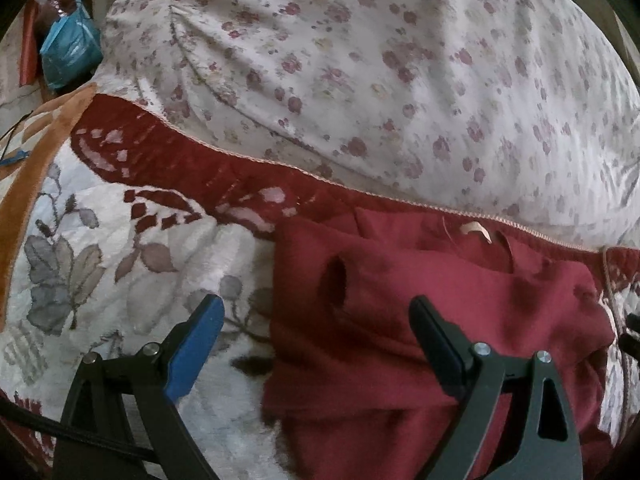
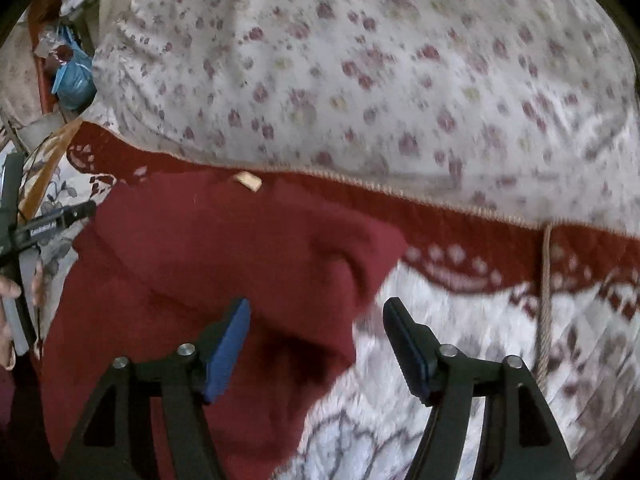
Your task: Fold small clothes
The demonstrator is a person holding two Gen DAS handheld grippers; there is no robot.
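The small red garment (image 1: 440,320) is lying partly folded on the floral blanket (image 1: 100,280) by the pillow (image 1: 360,60), and the left gripper (image 1: 316,324) and right gripper (image 2: 316,324) are hovering wide-jawed and empty-handed, straddling its side edges, likely for the next fold

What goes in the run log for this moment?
left gripper: open, over shirt's left edge | right gripper: open, nothing held, over shirt's right edge | red shirt: lying on blanket | fold: unfinished
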